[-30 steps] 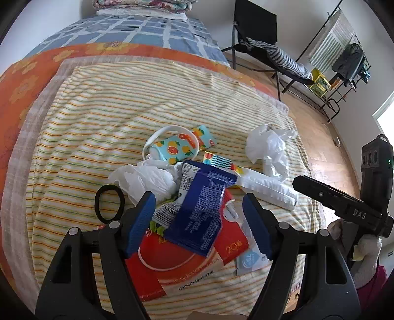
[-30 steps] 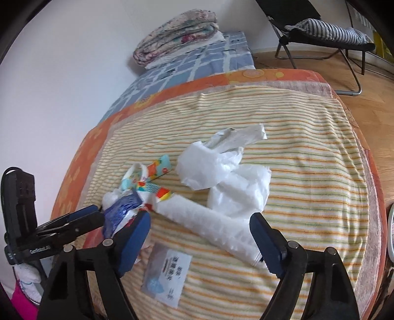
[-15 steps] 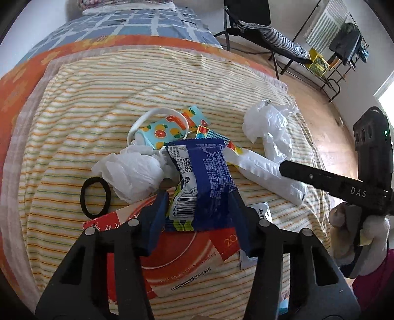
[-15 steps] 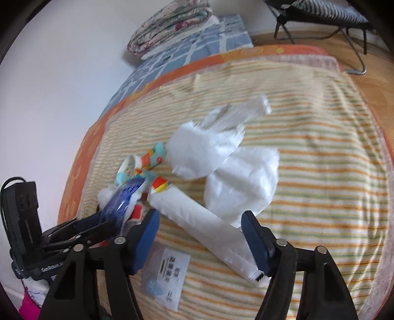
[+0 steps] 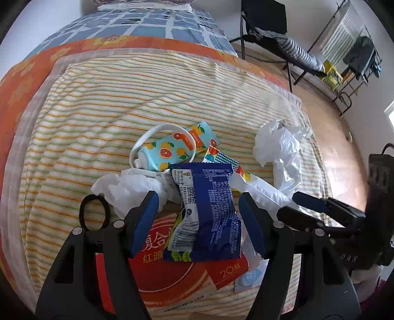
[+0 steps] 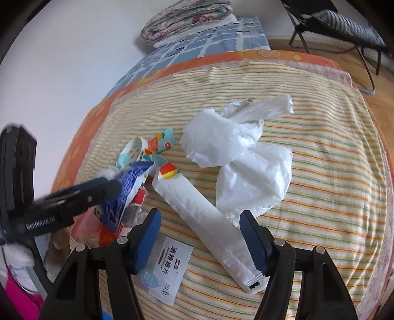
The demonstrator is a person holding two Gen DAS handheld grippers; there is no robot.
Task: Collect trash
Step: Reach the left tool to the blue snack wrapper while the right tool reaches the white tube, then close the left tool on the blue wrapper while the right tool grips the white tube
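Trash lies in a heap on the striped blanket (image 5: 103, 98). My left gripper (image 5: 197, 221) has its jaws wide apart around a blue snack wrapper (image 5: 209, 214); the wrapper spans most of the gap, and I cannot tell whether the pads touch it. It also shows in the right wrist view (image 6: 125, 192). Under it lies a red packet (image 5: 172, 273). A crumpled tissue (image 5: 128, 189), a fruit-print tube (image 5: 170, 152) and a long white wrapper (image 6: 204, 221) lie around. My right gripper (image 6: 200, 236) is open over the long white wrapper, beside a white plastic bag (image 6: 236, 147).
A black hair tie (image 5: 93, 214) lies left of the heap. A white wipe sachet (image 6: 167, 268) lies near the blanket's front edge. A folding chair (image 5: 268, 29) and a drying rack (image 5: 349, 49) stand on the wooden floor to the right. Folded quilts (image 6: 187, 17) lie at the back.
My left gripper closed in on the blue wrapper, narrowed, then widened again. The wrapper now stands more upright. My right gripper moved forward over the long white wrapper.
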